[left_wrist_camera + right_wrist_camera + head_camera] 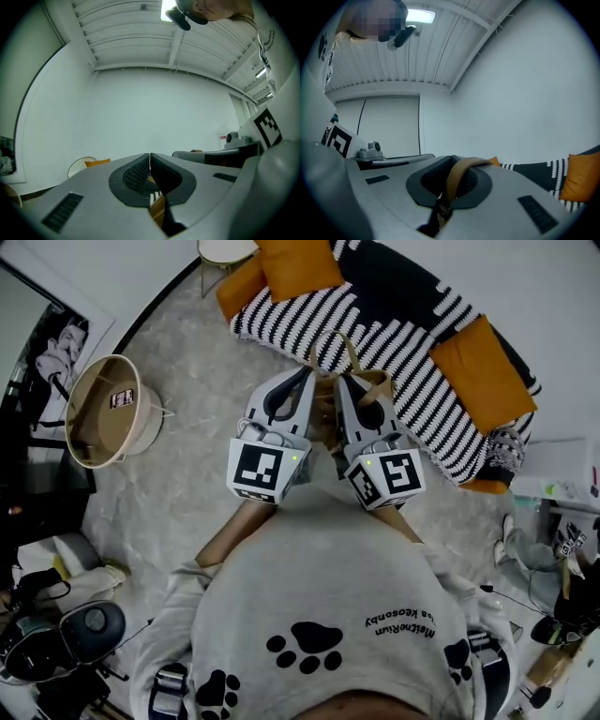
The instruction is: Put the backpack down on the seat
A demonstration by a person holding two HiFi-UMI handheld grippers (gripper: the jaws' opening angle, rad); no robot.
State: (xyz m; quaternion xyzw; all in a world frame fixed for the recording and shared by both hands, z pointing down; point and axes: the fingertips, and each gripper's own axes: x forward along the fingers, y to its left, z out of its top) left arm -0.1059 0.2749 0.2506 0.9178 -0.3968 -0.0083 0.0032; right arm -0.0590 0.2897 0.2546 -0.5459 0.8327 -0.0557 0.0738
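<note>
Only brown straps [352, 356] of the backpack show, plus a brown patch of it [324, 412] between the two grippers; its body is hidden under them. My left gripper [309, 373] and right gripper [342, 379] are side by side, just short of the sofa seat with its black-and-white striped blanket [403, 362]. In the left gripper view the gripper [150, 157] has its jaws together, with brown strap [157, 209] showing below the pads. In the right gripper view a brown strap [457, 180] loops over the shut gripper [452, 161].
Orange cushions [298, 266] [478, 371] lie on the sofa. A round basket [103, 413] stands on the grey carpet at the left, and a small round table [225, 251] is at the top. Bags and gear [66, 624] sit lower left, more clutter [562, 549] at the right.
</note>
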